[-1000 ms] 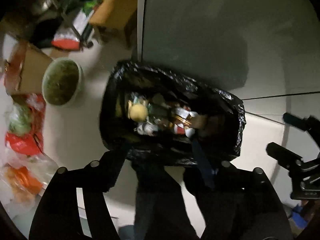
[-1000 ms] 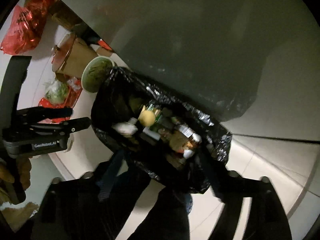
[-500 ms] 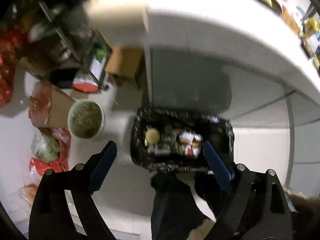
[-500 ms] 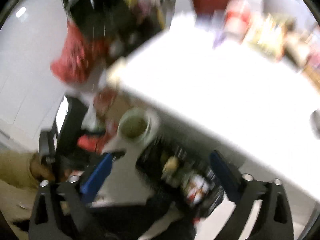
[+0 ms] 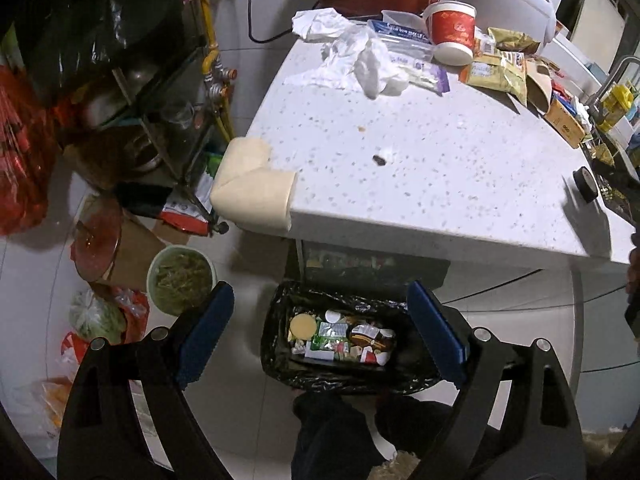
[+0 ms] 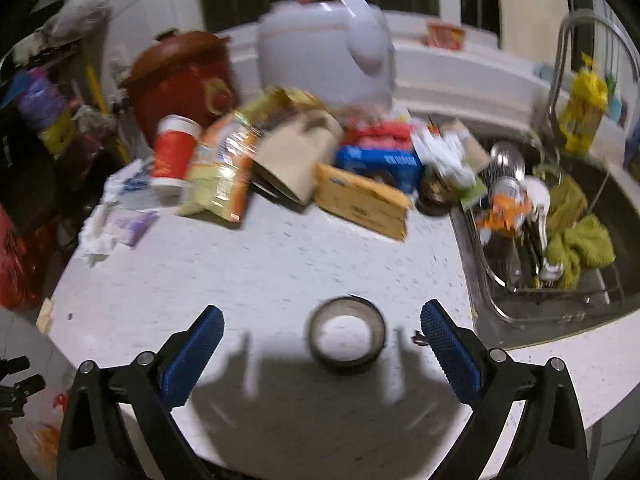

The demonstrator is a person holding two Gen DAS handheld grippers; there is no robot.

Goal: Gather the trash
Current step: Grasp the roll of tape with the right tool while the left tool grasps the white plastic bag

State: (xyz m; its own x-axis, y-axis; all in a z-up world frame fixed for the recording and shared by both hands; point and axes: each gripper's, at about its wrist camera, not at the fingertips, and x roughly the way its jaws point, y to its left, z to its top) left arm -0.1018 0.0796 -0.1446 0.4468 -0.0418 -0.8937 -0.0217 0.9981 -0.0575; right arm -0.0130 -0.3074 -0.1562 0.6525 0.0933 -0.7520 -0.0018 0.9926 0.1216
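Both jaws gape empty; tape roll (image 6: 347, 335) lies between the right gripper's (image 6: 320, 350) blue pads.

We see our left gripper (image 5: 320, 324) spread wide above the black-lined trash bin (image 5: 276, 340) full of wrappers. Beyond it, the white counter (image 5: 420, 168) holds crumpled tissues (image 5: 360, 60) and a red cup (image 5: 454, 32).

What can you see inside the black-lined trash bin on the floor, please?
The trash bin holds mixed packaging: a round yellow lid, green wrappers, a brown bottle. Anything beneath that top layer is covered.
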